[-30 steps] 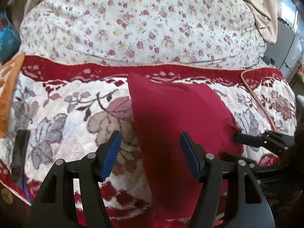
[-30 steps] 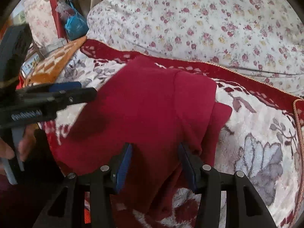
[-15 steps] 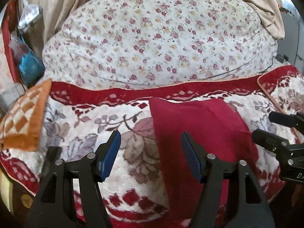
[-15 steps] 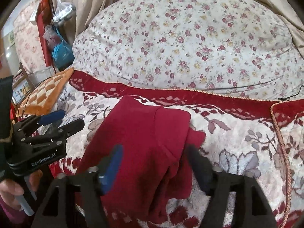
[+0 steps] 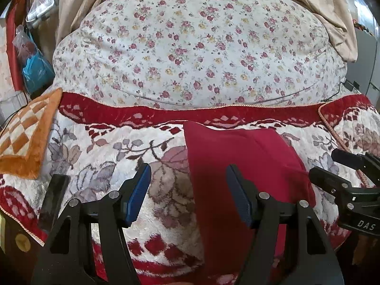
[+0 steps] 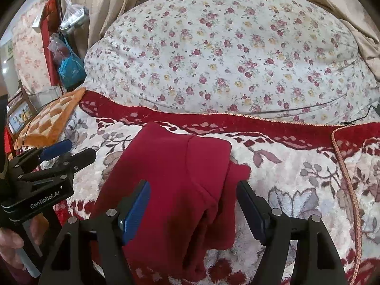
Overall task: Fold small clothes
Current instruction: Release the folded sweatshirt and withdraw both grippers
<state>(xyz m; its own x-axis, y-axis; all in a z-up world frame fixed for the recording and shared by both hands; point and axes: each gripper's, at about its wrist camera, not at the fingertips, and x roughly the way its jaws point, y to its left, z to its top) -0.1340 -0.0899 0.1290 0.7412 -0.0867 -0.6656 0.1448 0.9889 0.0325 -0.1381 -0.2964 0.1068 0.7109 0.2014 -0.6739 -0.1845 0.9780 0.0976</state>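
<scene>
Lower centre of both views, the red garment [image 6: 180, 185] lies partly folded on the patterned blanket [image 5: 102, 156]. Left tool [image 5: 187, 194] and right tool [image 6: 193, 205], both spread, hold nothing; the loose right-hand flap could slip from a shallow pinch, undoing the fold.

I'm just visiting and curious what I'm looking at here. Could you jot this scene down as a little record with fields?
Garment: red garment, partly folded, lying on the blanket
Surface: plush floral blanket with a red border
Behind: flowered quilt, bunched high
Left side: orange checkered cushion
Left gripper: open, holding nothing, above the garment's left edge
Right gripper: open, above the garment, holding nothing
</scene>
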